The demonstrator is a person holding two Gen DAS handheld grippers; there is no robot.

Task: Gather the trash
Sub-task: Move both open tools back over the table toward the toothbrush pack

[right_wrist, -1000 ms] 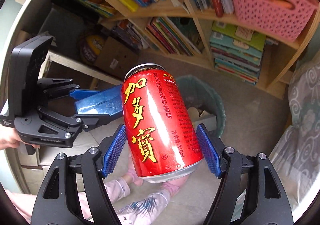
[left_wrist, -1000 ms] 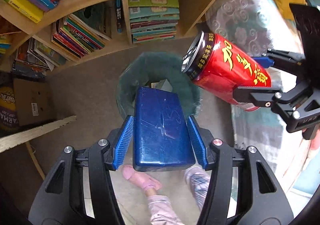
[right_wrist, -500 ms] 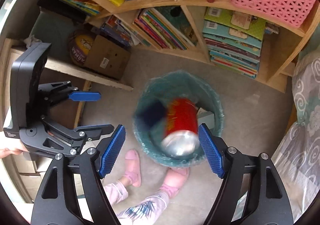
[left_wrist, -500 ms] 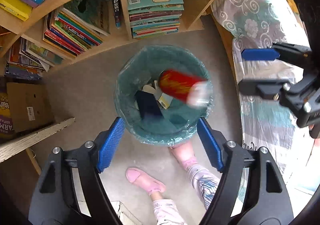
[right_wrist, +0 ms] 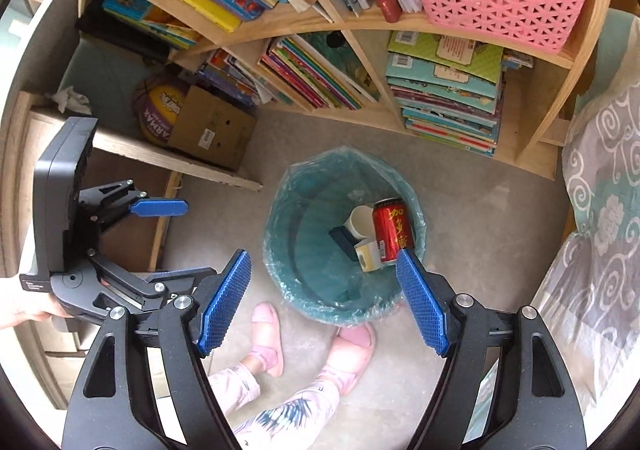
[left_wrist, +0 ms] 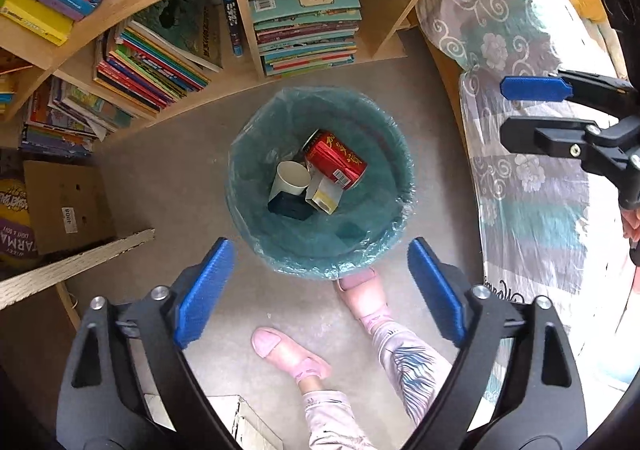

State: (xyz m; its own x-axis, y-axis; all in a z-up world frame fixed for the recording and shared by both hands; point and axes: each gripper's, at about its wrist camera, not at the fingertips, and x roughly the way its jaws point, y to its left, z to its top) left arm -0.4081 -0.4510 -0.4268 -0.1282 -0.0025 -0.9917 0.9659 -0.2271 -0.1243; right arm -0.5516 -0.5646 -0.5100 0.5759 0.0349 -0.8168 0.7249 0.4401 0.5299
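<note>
Left wrist view: your left gripper hangs over the bin, jaws just opened wide, nothing between them.
Bin contents: red can lies on its side beside a paper cup, a dark blue box and a small carton.
Right wrist view: your right gripper is spread and empty above the bin's near rim; the can sits inside.

The can, paper cup and small boxes lie in the bin; the bookshelf stands behind it, the bed to its right.
</note>
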